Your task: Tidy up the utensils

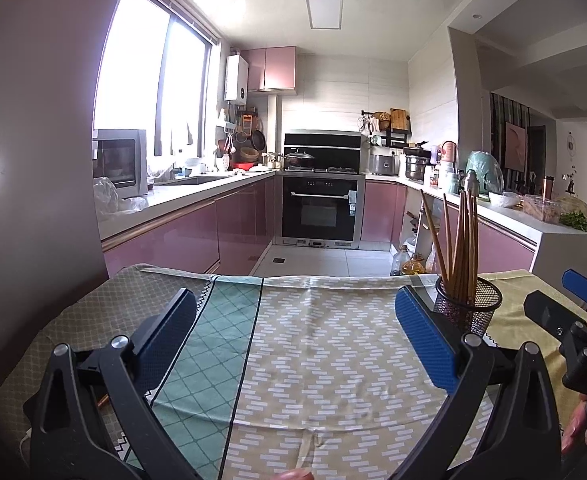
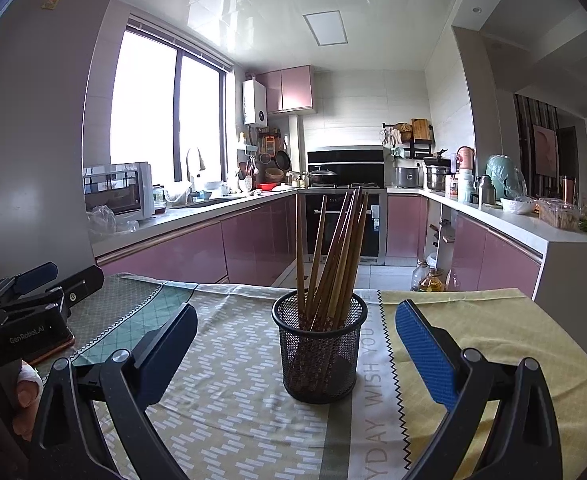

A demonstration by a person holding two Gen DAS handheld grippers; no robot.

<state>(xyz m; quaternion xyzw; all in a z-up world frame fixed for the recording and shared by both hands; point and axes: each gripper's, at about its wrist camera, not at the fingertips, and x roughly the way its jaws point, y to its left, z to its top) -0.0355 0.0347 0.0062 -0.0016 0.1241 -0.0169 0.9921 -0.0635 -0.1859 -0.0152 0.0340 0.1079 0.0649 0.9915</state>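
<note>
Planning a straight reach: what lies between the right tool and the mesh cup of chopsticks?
Only bare tablecloth, in the right wrist view; the open right tool faces the mesh cup of chopsticks.

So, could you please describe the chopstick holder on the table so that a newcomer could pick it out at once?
Start at the table under the patterned tablecloth, in front of the pink kitchen cabinets. On its pale zigzag strip stands a black mesh cup, straight ahead of the open right hand-held gripper. It is the only upright container on the cloth, with a bundle of brown chopsticks fanning out of its top.
</note>
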